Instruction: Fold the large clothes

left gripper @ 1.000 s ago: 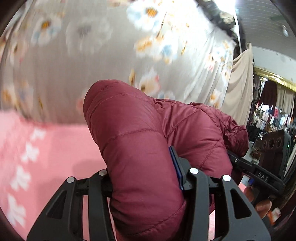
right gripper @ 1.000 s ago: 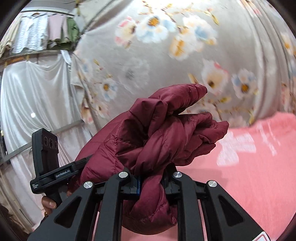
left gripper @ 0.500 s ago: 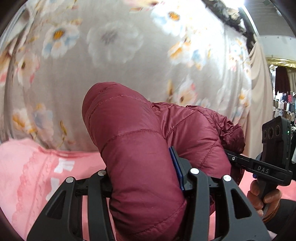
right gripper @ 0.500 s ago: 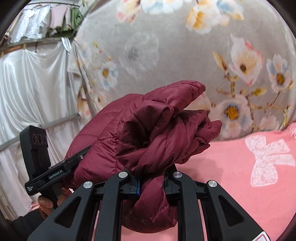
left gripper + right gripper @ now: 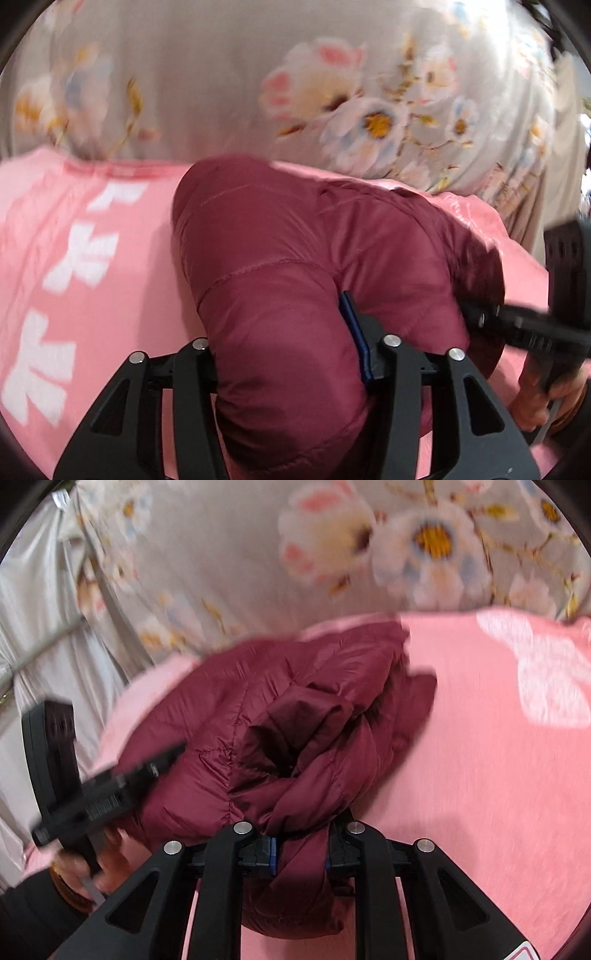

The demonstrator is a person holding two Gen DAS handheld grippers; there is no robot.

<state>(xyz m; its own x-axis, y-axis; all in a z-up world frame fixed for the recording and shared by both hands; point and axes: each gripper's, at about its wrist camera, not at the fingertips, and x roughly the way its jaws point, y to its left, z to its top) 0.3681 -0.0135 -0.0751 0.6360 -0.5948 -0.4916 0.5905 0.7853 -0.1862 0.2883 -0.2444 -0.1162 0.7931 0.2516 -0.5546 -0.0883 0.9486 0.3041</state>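
Observation:
A maroon quilted puffer jacket (image 5: pixel 295 240) is bunched up and rests low on the pink bedspread (image 5: pixel 92 295). My left gripper (image 5: pixel 284 350) has a thick padded fold between its jaws. They are opening, with the blue pad still against the fabric. In the right wrist view the jacket (image 5: pixel 295 709) lies in a crumpled heap on the bedspread (image 5: pixel 480 775). My right gripper (image 5: pixel 300 853) pinches a narrower twisted fold, and its jaws are opening too. Each view shows the other hand (image 5: pixel 535 398) (image 5: pixel 107 860) gripping its black handle beside the jacket.
A grey floral cloth (image 5: pixel 221 74) (image 5: pixel 221 554) hangs as a backdrop right behind the bed. White bow patterns mark the bedspread. A pale satin curtain (image 5: pixel 37 646) hangs at the far left of the right wrist view.
Both grippers have come down with the jacket from in front of the floral cloth. The bundle now sits on the pink bedspread, which fills much more of both views.

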